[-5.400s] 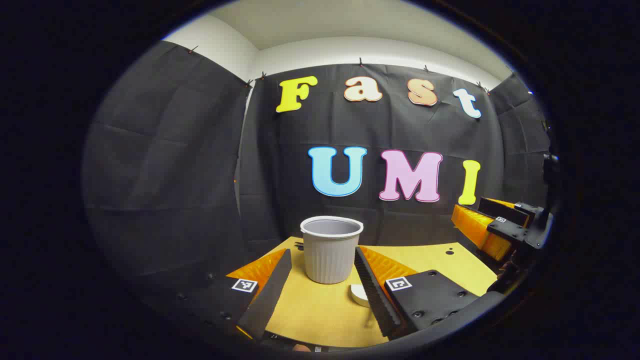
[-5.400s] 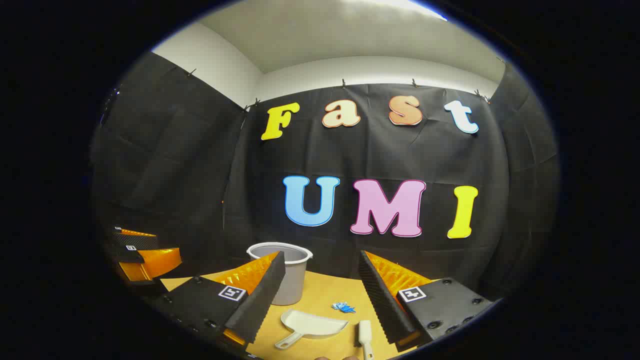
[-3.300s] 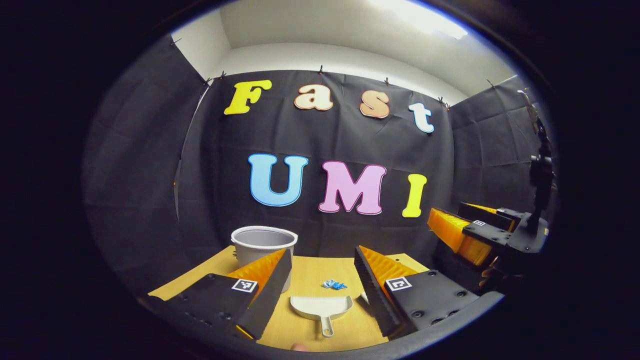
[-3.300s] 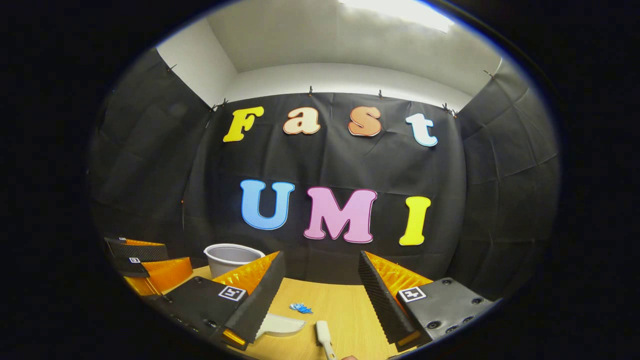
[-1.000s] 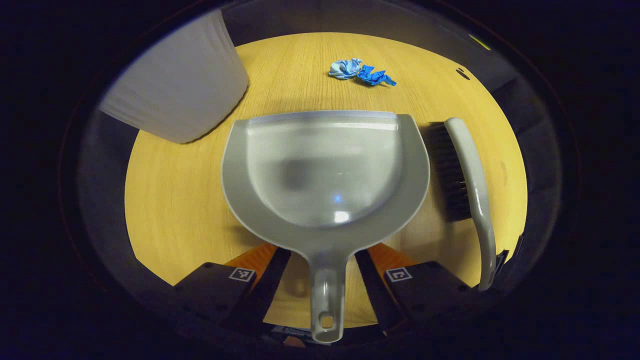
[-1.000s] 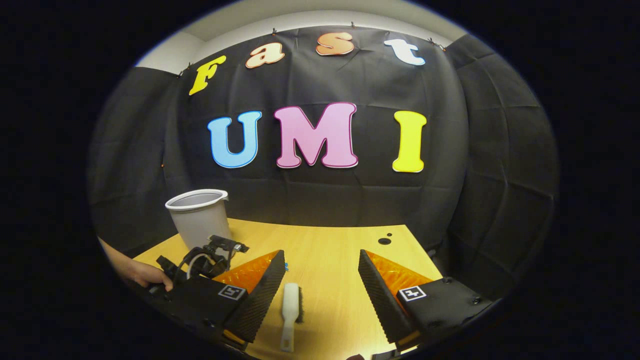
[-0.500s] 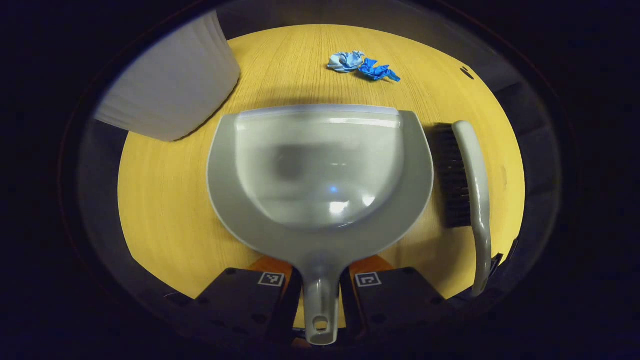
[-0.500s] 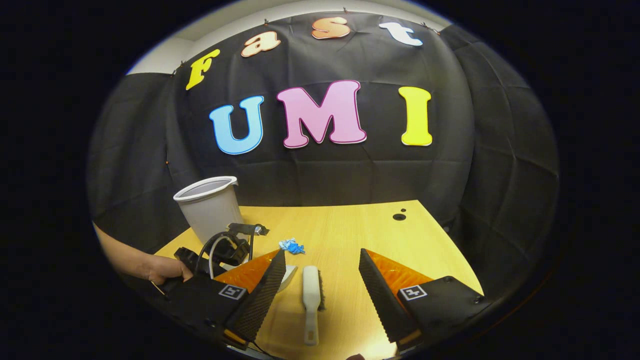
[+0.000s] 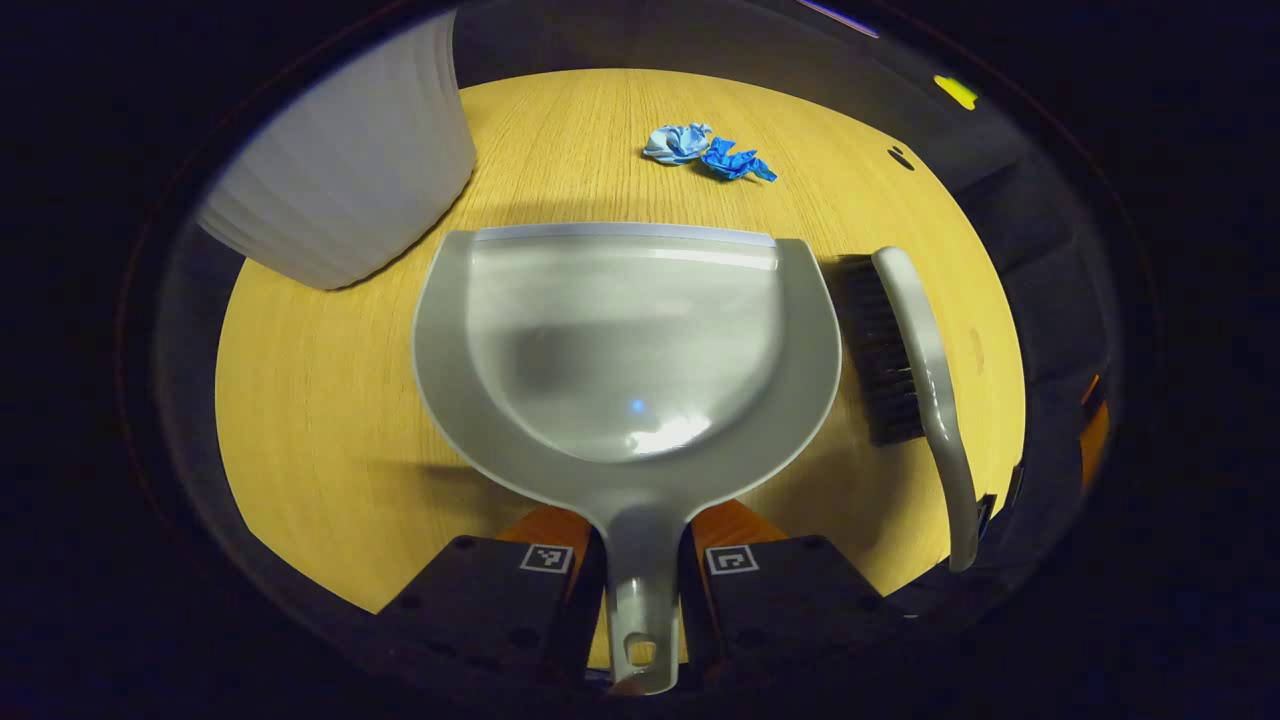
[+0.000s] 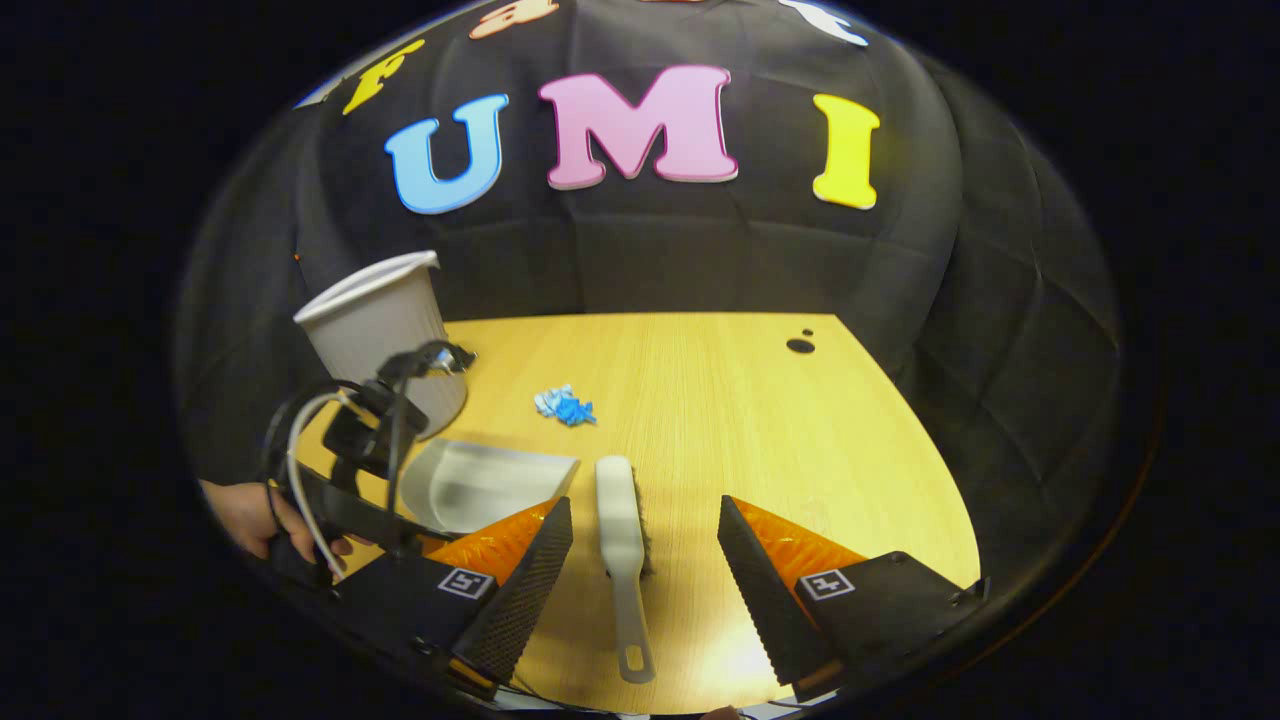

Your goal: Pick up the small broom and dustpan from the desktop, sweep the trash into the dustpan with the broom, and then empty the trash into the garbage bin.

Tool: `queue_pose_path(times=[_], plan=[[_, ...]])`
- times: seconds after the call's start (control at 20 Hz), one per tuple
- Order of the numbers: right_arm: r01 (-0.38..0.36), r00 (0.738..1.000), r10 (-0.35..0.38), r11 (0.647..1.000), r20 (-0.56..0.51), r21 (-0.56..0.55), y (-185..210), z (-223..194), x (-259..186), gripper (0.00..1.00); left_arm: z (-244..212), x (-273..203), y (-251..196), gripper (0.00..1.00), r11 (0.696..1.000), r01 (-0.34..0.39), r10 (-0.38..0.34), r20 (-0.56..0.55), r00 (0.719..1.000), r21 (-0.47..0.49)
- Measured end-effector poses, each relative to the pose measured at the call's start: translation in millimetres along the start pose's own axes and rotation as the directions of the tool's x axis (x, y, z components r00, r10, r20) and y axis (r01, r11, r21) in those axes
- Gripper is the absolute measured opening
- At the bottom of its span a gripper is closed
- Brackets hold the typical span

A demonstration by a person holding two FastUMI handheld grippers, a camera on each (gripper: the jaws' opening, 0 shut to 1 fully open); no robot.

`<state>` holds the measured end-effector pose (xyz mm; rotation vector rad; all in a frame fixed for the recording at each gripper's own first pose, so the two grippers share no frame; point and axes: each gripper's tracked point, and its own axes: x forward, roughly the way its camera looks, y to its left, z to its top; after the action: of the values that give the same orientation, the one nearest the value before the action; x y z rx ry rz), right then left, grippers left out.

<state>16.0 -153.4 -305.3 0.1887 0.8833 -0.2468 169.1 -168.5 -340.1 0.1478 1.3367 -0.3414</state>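
I see my left gripper (image 9: 642,590) clamped on the handle of the dustpan (image 9: 625,340), 1 finger pressed against each side of it. The dustpan lies flat on the wooden surface (image 9: 320,400), its open lip pointing away from me. Just beyond that lip sits the trash (image 9: 708,155), a small crumpled wad in 2 shades of blue, apart from the pan. The garbage bin (image 9: 345,190), pale and ribbed, stands on the surface to the far left of the dustpan, near its corner without touching it. The small broom (image 9: 925,370) lies just beside the dustpan's right edge, dark bristles turned toward the pan, handle running back toward me.

In the right gripper view, my right gripper (image 10: 645,560) is spread wide, its 2 fingers on either side of the broom without touching it. The broom's handle end reaches down between them. A hand (image 10: 250,520) holds the left gripper at the lower left of that view, in front of the bin.
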Motion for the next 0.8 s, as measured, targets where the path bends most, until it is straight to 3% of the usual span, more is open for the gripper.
queue_pose_path(times=[0.15, 0.25, 0.3, 0.35, 0.4, 0.55, 0.7, 0.75, 0.8], plan=[[-0.032, 0.964, 0.017, 0.998, -0.267, -0.052, 1, -49, 24, 0.95, 0, 0, 0, 0.32, 1.000, 0.022, -0.021, 0.022, 1.000, -0.008], [-0.011, 0.954, -0.034, 0.989, -0.299, -0.147, -7, -57, 35, 0.92, -3, -1, 0, 0.32, 0.999, 0.041, -0.040, 0.042, 0.998, -0.008], [-0.001, 0.945, -0.062, 0.981, -0.320, -0.192, -7, -68, 37, 0.95, -4, -2, 1, 0.33, 0.999, 0.045, -0.045, 0.046, 0.998, 0.004], [-0.001, 0.932, -0.078, 0.976, -0.354, -0.218, -8, -78, 38, 0.92, -2, 0, 1, 0.32, 0.999, 0.045, -0.046, 0.045, 0.998, 0.017], [-0.007, 0.922, -0.082, 0.973, -0.377, -0.230, -6, -84, 42, 0.95, -2, 1, 0, 0.32, 0.999, 0.042, -0.043, 0.043, 0.998, 0.024], [0.006, 0.881, -0.099, 0.980, -0.463, -0.198, -5, -102, 57, 0.82, -2, 1, 1, 0.32, 0.999, 0.034, -0.035, 0.048, 0.998, 0.021], [0.018, 0.839, -0.102, 0.987, -0.534, -0.160, -11, -116, 64, 0.82, -2, 0, 1, 0.32, 0.999, 0.038, -0.039, 0.053, 0.998, 0.009], [0.016, 0.839, -0.091, 0.990, -0.537, -0.143, -10, -115, 66, 0.66, -2, 0, 0, 0.32, 0.999, 0.040, -0.040, 0.058, 0.997, 0.003], [0.015, 0.838, -0.078, 0.993, -0.540, -0.120, -10, -113, 68, 0.65, -2, 0, 1, 0.32, 0.999, 0.042, -0.042, 0.062, 0.997, -0.004]])
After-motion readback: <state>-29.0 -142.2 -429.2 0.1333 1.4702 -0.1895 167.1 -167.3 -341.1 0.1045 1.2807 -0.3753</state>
